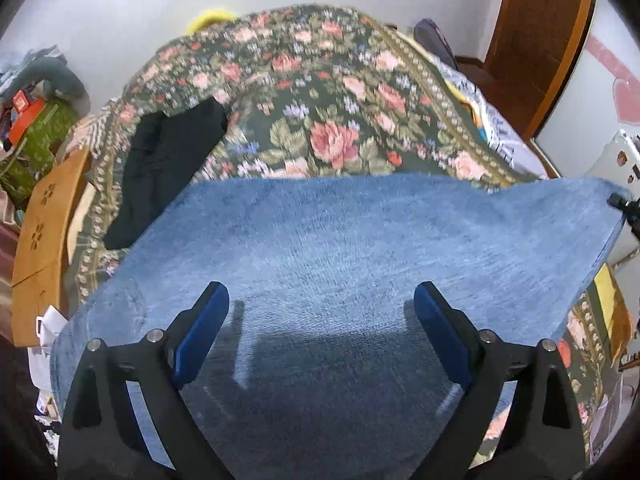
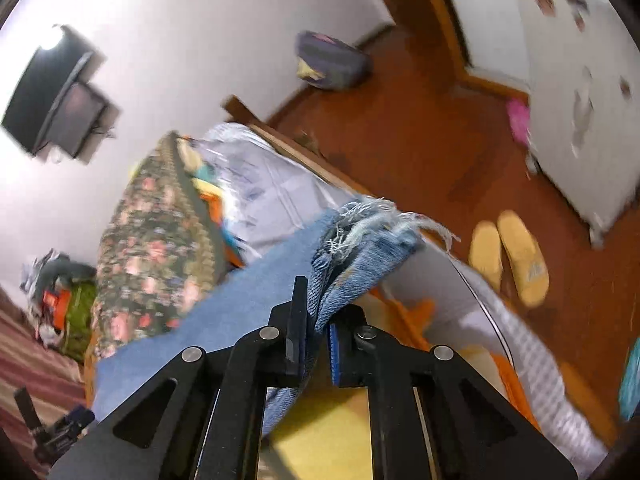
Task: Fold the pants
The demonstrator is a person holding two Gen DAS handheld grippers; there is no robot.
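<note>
Blue denim pants [image 1: 340, 256] lie spread over a floral bedspread [image 1: 312, 92] on the bed. My left gripper [image 1: 320, 300] is open and hovers just above the denim, both blue pads apart, holding nothing. My right gripper [image 2: 318, 320] is shut on the frayed hem end of the pants [image 2: 360, 248] and holds it lifted above the bed's right edge. The right gripper also shows at the far right of the left wrist view [image 1: 624, 206], at the raised corner of the denim.
A black garment [image 1: 168, 164] lies on the bedspread to the left. A cardboard box [image 1: 44, 240] and clutter stand left of the bed. Yellow slippers [image 2: 512, 256] and a purple bag [image 2: 332, 60] sit on the wooden floor. A white cabinet [image 2: 580, 92] stands at right.
</note>
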